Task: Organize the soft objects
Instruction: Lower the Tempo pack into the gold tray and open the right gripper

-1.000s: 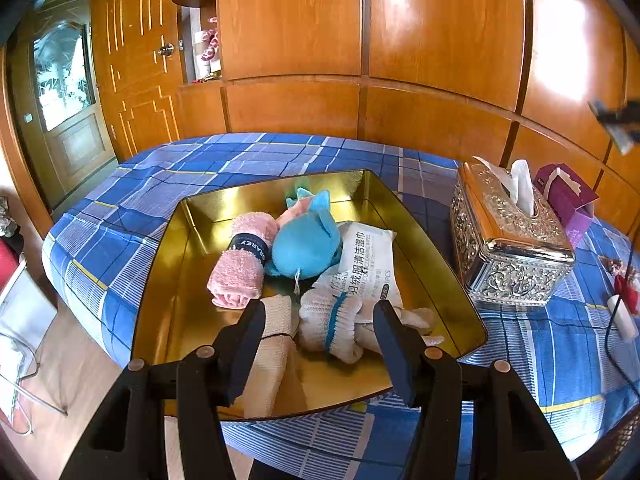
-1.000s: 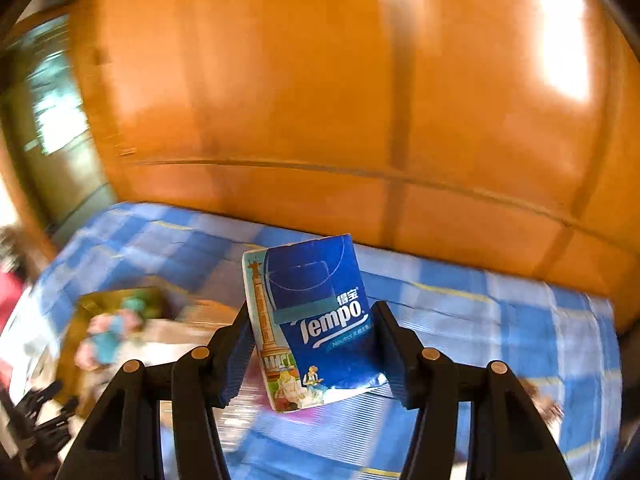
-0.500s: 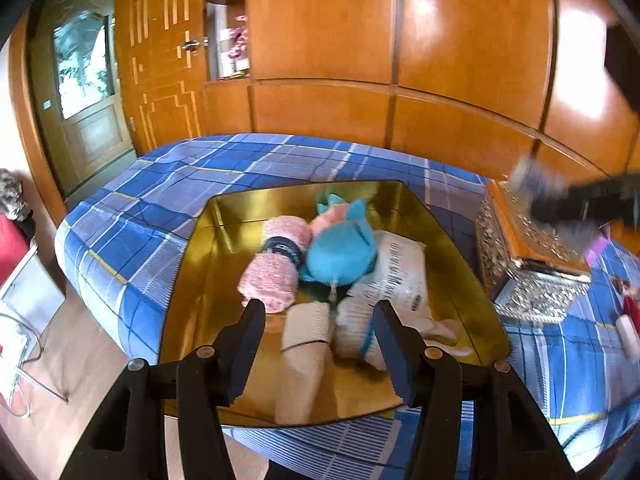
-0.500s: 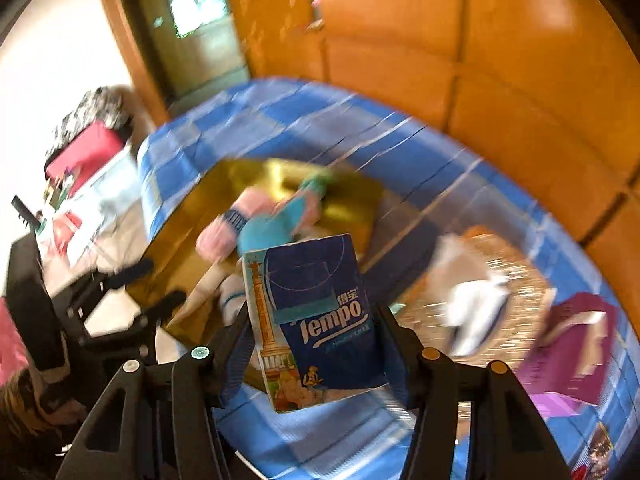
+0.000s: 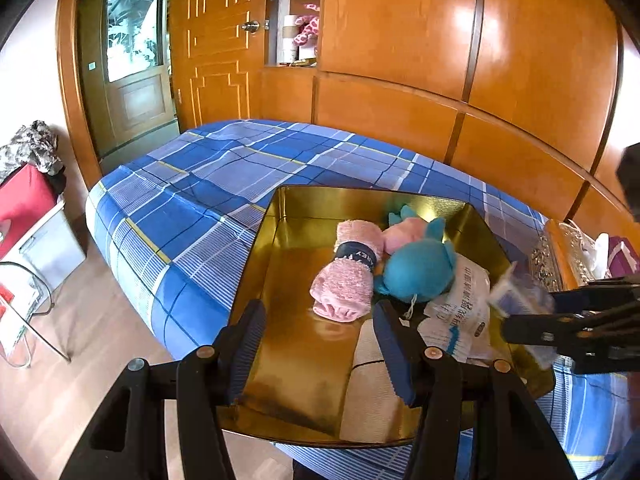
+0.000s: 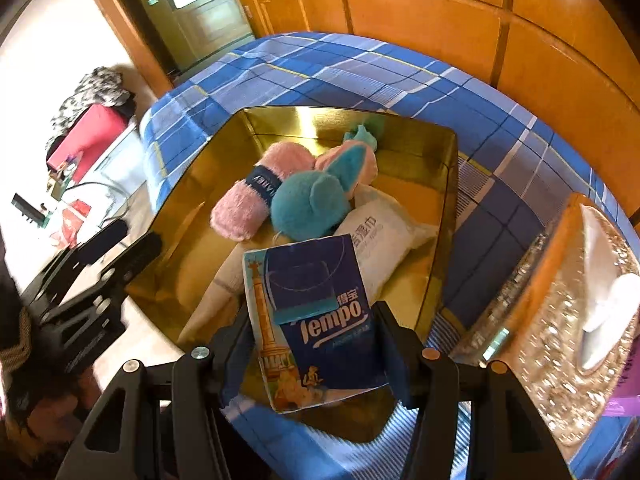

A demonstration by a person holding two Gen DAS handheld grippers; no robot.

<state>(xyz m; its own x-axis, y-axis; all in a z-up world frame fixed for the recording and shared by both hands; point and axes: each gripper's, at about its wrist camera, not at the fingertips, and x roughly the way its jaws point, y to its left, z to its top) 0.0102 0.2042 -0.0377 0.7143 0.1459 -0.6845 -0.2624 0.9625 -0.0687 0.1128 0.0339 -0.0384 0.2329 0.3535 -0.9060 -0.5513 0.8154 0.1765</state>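
At the bottom of the right wrist view, the right gripper (image 6: 316, 344) is clamping a blue Tempo tissue pack (image 6: 316, 324) between its two fingers, one finger pressing on each long side. The pack is standing upright in the lower centre of the frame, its long axis running from the bottom of the frame up and slightly left, printed face toward the camera, top edge reaching up over the gold tray (image 6: 444, 216). In the left wrist view the same gripper is showing at the right edge, over the tray's right rim, with the pack only a pale blur there.

At the bottom centre of the left wrist view, the left gripper (image 5: 320, 344) is hanging with its fingers spread and nothing between them, over the near part of the gold tray (image 5: 280, 320). A cream rolled cloth (image 5: 372, 392) is lying just behind the right-hand finger, its length running up the frame.

Further up, mid-frame, a pink rolled towel (image 5: 352, 272) with a dark band is lying on the tray floor, slanting from lower left to upper right, touching a teal plush toy (image 5: 420, 268). A white wet-wipe packet (image 5: 464, 304) is lying partly under the plush, to its lower right.

Beyond the tray, toward the top of the frame, the blue plaid cloth (image 5: 208, 184) is covering the table, and an ornate silver tissue box (image 6: 568, 320) is sitting at the right edge.
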